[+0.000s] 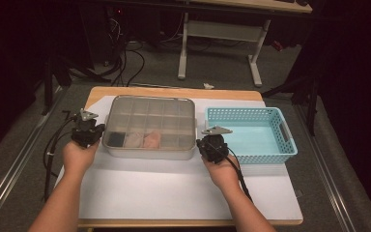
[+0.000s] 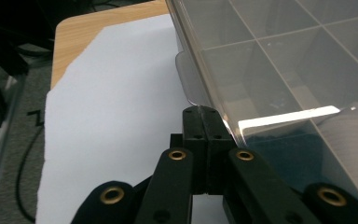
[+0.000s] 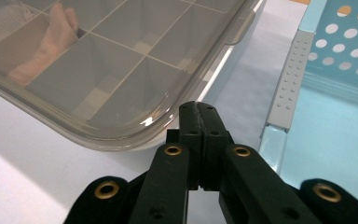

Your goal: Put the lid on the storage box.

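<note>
— On the white sheet that covers the wooden table, what containers stand there?

— A shallow, clear grey plastic organiser box with a closed lid and a grid of compartments sits left of centre. Just beside it on the right stands a light blue perforated plastic basket, with nothing visible in it.

— And inside the box?

— Along the near row, one compartment holds something dark, the next something whitish, the next something pale pink. What they are I cannot tell. The other compartments look bare.

— How do the tools stand?

— The left gripper has its black jaws pressed together with nothing between them; its tip sits right at the box's left edge, near the lid's small tab. Contact I cannot confirm. The right gripper is likewise fully closed and empty, its tip in the gap between the box's right near corner and the basket.

— Are the hands on the table?

— Each hand grips its tool from behind, at either end of the box.
</note>
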The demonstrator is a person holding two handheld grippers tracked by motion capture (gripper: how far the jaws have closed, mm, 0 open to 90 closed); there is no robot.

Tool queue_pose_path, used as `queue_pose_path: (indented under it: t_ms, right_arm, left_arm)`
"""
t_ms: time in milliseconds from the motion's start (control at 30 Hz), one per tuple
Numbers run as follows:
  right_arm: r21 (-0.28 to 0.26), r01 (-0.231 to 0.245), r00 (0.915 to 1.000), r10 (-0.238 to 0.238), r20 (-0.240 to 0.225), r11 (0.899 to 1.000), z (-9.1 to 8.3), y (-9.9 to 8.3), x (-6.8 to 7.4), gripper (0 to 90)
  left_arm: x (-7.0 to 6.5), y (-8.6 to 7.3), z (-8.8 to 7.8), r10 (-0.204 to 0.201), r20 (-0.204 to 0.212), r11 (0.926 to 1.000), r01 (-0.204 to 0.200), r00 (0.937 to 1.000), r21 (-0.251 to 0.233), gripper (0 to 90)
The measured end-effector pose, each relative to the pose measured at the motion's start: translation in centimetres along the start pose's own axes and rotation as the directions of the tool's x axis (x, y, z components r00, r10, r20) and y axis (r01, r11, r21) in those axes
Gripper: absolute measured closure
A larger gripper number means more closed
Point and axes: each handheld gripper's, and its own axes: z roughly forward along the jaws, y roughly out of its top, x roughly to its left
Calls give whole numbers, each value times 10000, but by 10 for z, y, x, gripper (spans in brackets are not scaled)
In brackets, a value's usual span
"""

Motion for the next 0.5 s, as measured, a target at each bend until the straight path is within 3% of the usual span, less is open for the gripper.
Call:
queue_pose_path:
  t_ms: [200,367,500]
  right_arm:
    - [65,-2,10000,2,-10,10000,0,0,0,899]
    - [84,-55,10000,56,-30,9999,1,0,0,900]
    - [39,-45,10000,45,14,10000,1,0,0,900]
  left_arm:
    - [-1,2,6,68,-299,9997,-61,9995,219,900]
    - [1,3,5,44,-117,9998,-42,9999,196,900]
    - [0,5,1,54,-13,9999,-54,10000,-118,900]
